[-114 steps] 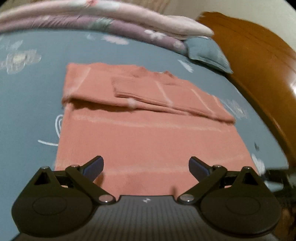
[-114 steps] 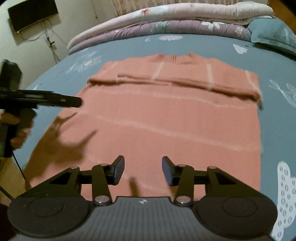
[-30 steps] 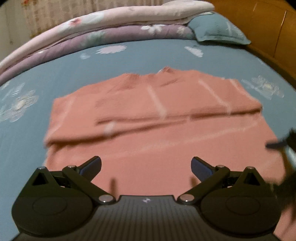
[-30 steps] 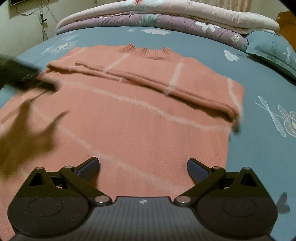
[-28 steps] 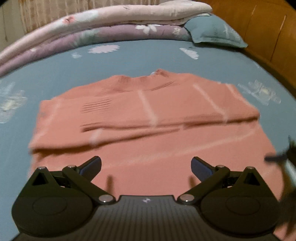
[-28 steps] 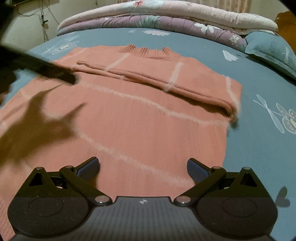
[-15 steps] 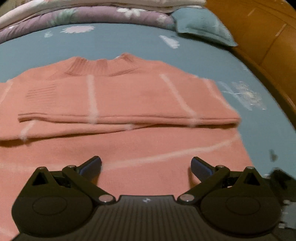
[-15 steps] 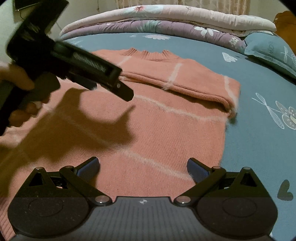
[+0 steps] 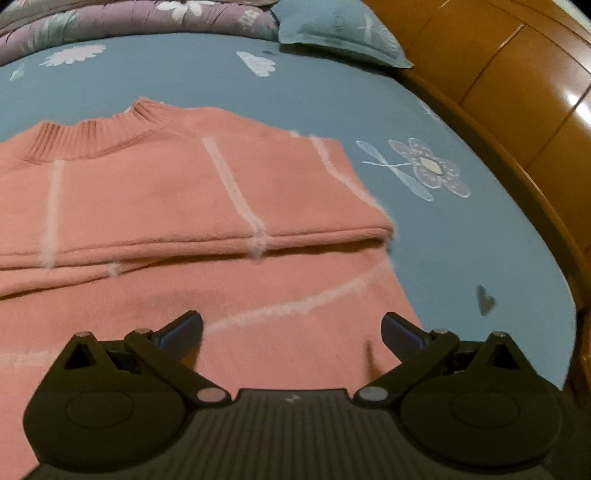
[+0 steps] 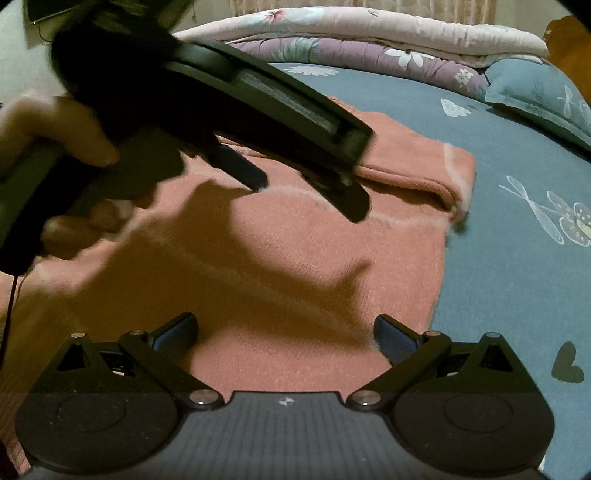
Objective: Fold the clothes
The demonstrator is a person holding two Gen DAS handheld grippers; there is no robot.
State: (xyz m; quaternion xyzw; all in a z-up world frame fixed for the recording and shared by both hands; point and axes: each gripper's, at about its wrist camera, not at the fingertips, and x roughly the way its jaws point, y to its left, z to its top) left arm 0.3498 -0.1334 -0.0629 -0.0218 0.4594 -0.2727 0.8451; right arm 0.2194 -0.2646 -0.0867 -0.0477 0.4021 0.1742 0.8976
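Observation:
A salmon-pink knit sweater (image 9: 155, 192) with pale stripes lies flat on the blue bedspread (image 9: 332, 96), its sleeves folded across the chest in a band (image 9: 258, 236). It also shows in the right wrist view (image 10: 277, 266). My left gripper (image 9: 291, 328) is open and empty, just above the sweater's right side near its edge. My right gripper (image 10: 284, 330) is open and empty over the lower right part of the sweater. The left gripper (image 10: 310, 192), held by a hand, crosses the right wrist view above the fold.
Folded quilts (image 10: 369, 33) and a blue pillow (image 9: 340, 33) lie at the head of the bed. A wooden headboard and bed frame (image 9: 517, 92) runs along the right. The bedspread's right edge (image 9: 565, 302) is close.
My left gripper has swung right across the sweater toward its right edge, coming large into the right wrist view. The right gripper has held nearly still. Both stay open.

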